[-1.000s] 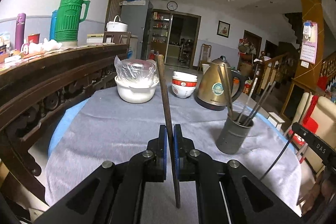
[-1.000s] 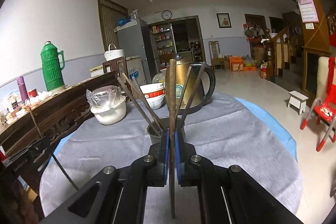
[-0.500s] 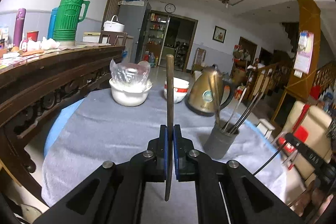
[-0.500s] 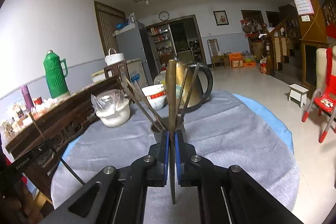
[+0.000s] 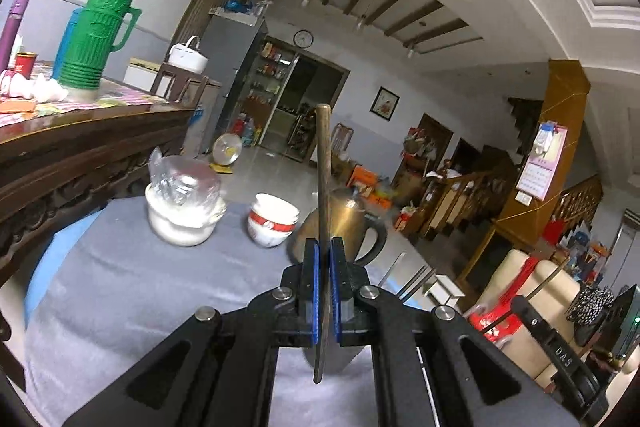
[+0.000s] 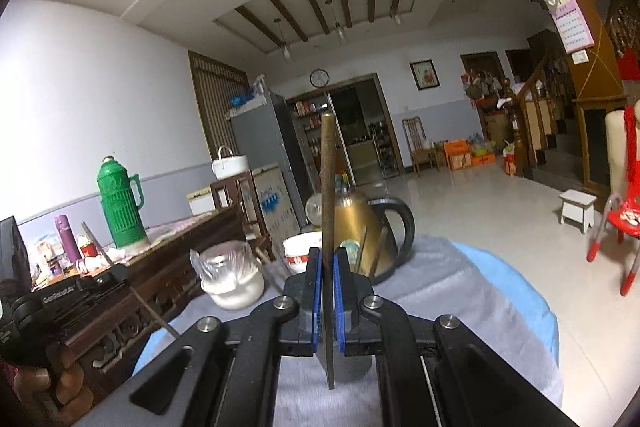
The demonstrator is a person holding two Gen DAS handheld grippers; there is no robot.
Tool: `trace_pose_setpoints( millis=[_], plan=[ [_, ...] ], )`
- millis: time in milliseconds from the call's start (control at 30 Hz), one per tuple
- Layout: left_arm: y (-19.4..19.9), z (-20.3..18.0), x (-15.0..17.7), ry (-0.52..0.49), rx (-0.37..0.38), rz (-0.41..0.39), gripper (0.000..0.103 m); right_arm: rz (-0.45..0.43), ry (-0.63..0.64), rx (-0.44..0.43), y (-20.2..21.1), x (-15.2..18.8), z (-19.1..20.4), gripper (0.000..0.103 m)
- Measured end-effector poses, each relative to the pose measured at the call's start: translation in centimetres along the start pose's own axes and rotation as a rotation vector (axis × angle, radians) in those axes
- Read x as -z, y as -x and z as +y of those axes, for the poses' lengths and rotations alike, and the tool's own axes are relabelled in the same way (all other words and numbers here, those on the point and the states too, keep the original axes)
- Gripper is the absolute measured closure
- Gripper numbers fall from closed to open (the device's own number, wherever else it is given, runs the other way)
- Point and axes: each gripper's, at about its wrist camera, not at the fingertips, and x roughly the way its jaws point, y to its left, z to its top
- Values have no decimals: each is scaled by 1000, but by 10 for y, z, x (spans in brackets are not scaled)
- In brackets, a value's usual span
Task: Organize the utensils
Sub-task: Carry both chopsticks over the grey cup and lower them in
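My left gripper [image 5: 322, 259] is shut on a brown chopstick [image 5: 323, 163] that stands upright between the blue pads. Its lower tip hangs just over the grey metal utensil cup [image 5: 334, 357], which sits right under the gripper and is mostly hidden. Other utensils [image 5: 414, 281] lean out of the cup to the right. My right gripper [image 6: 328, 267] is shut on a second brown chopstick [image 6: 327, 179], also upright, over the same cup [image 6: 344, 367]. The left gripper with its chopstick [image 6: 124, 273] shows at the left of the right wrist view.
On the grey-clothed round table [image 5: 140, 287] stand a white bowl covered with plastic [image 5: 182, 211], stacked red-and-white bowls [image 5: 272, 225] and a brass kettle [image 5: 348, 227]. A dark wooden sideboard [image 5: 80, 147] with a green thermos [image 5: 100, 35] runs along the left.
Both grippers have risen and closed in over the utensil cup, so it now lies beneath them. Both chopsticks stay gripped and upright.
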Motion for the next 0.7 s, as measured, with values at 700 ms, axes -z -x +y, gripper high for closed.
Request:
trace_pose_setpoints(
  millis=[700],
  plan=[
    [9, 22, 10, 64, -34, -25, 98, 79, 43, -57, -26, 11, 22, 97]
  ],
)
